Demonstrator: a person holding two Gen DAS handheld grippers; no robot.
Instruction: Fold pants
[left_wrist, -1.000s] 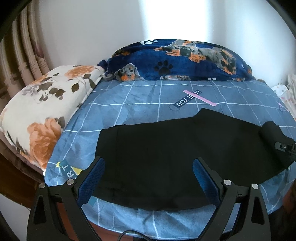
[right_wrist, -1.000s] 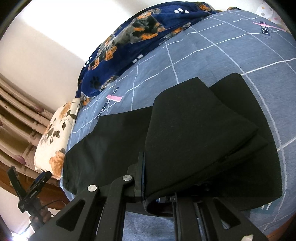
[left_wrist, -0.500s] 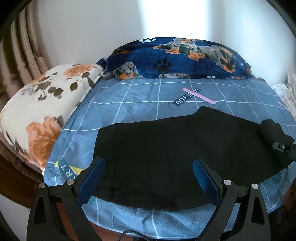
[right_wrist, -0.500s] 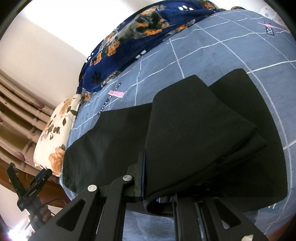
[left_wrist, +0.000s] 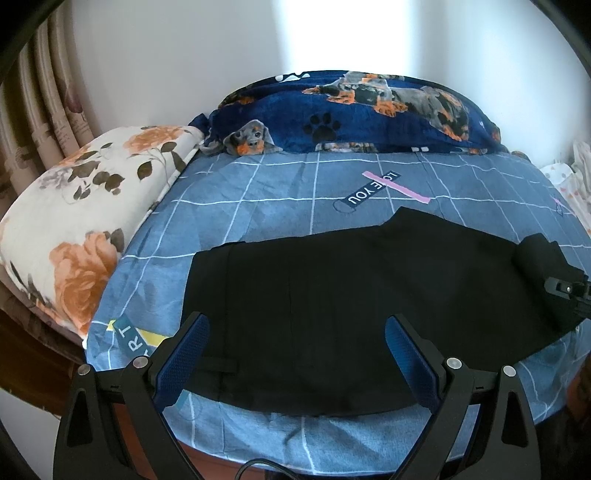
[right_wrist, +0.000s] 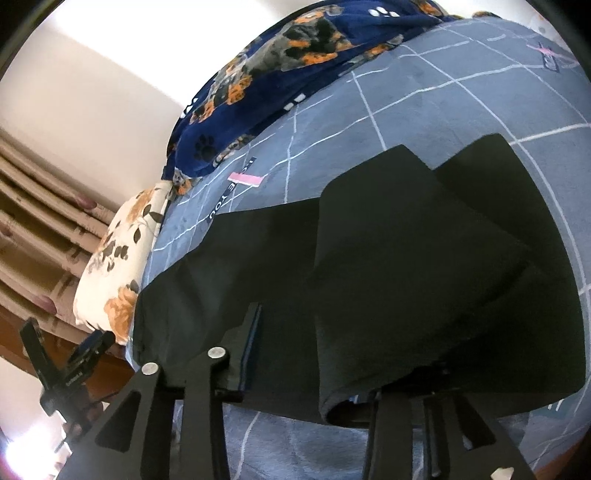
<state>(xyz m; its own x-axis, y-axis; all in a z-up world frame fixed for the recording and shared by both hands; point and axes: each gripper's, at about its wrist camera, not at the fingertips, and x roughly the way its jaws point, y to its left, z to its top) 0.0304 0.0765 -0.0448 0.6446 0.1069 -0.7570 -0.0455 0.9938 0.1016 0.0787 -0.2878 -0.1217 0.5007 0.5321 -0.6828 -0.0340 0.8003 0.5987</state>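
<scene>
The pants (left_wrist: 332, 314) lay flat across the near half of the bed (left_wrist: 280, 192), lengthwise along its front edge, so that the sheet supported the full length and the fabric could be doubled over without sliding off. One end sat near the floral pillow (left_wrist: 74, 229); the other end was at the right gripper (left_wrist: 565, 291).

The right gripper was clamped on the pants. In the right wrist view a folded flap of black cloth (right_wrist: 406, 258) rose from between its fingers and stood above the layer on the bed. This hold was judged to serve the fold: raising the leg end off the sheet lets it be carried over the rest toward the far end.

The left gripper (left_wrist: 295, 354) was spread wide, with nothing between its blue pads (left_wrist: 184, 354). It was positioned above the near edge of the pants, at the end near the pillow; contact with the cloth could not be confirmed. This position was judged to be a standby one, from which it could pin or take that end.

The dog-print blanket (left_wrist: 369, 107) lay along the back of the bed, well apart from the pants, so the folding area was not obstructed.

Risk: the flap was held along one edge only, so its free corner could droop and land askew.
</scene>
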